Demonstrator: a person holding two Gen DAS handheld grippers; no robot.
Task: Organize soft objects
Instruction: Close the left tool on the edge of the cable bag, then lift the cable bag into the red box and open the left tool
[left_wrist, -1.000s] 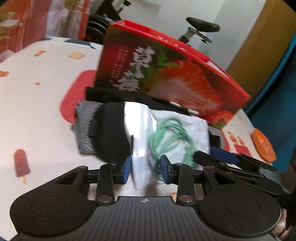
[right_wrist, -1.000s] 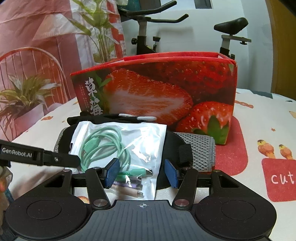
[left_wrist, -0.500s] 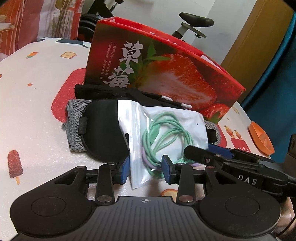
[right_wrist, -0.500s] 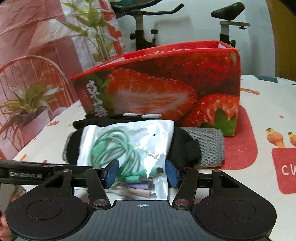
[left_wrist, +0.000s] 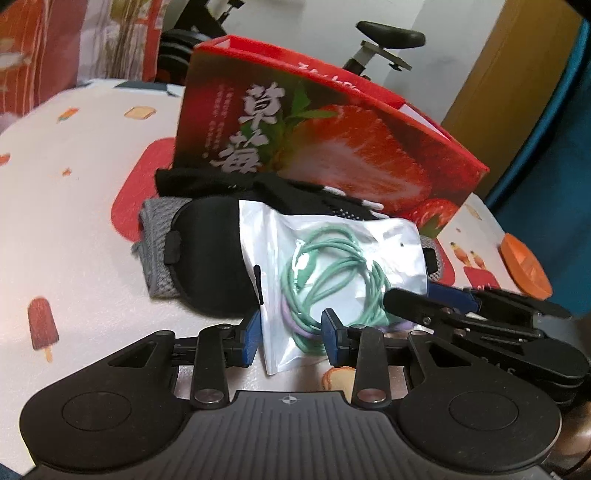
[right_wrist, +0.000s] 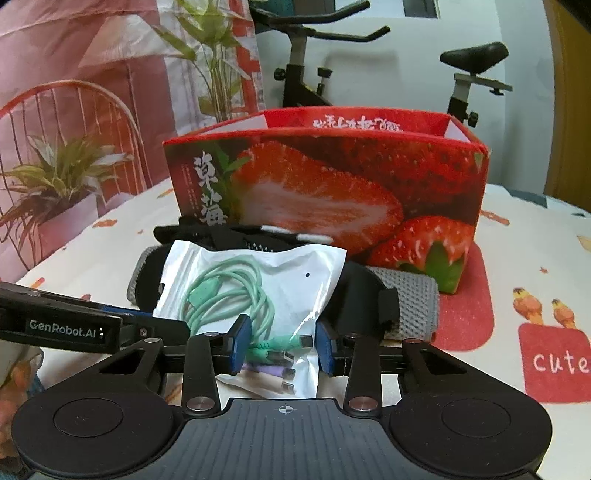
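A clear plastic bag of green and purple cables (left_wrist: 332, 266) (right_wrist: 255, 291) lies on a black eye mask (left_wrist: 210, 254) (right_wrist: 362, 295), which lies on a grey knitted cloth (left_wrist: 155, 236) (right_wrist: 410, 302). Black gloves (left_wrist: 229, 184) (right_wrist: 207, 234) lie behind, against the red strawberry box (left_wrist: 332, 147) (right_wrist: 332, 184). My left gripper (left_wrist: 291, 334) is open, its jaws on either side of the bag's near corner. My right gripper (right_wrist: 282, 349) is open, its jaws on either side of the bag's cable-plug end. Each gripper shows in the other's view, left (right_wrist: 74, 325) and right (left_wrist: 480, 314).
The pile sits on a white tablecloth (left_wrist: 66, 221) printed with popsicles and red patches. An orange dish (left_wrist: 524, 266) lies at the table's right edge. An exercise bike (right_wrist: 314, 74) and a plant-print curtain (right_wrist: 92, 92) stand behind the table.
Both grippers stay open around the bag's near edge. The views have shifted slightly; the bag and pile lie where they were.
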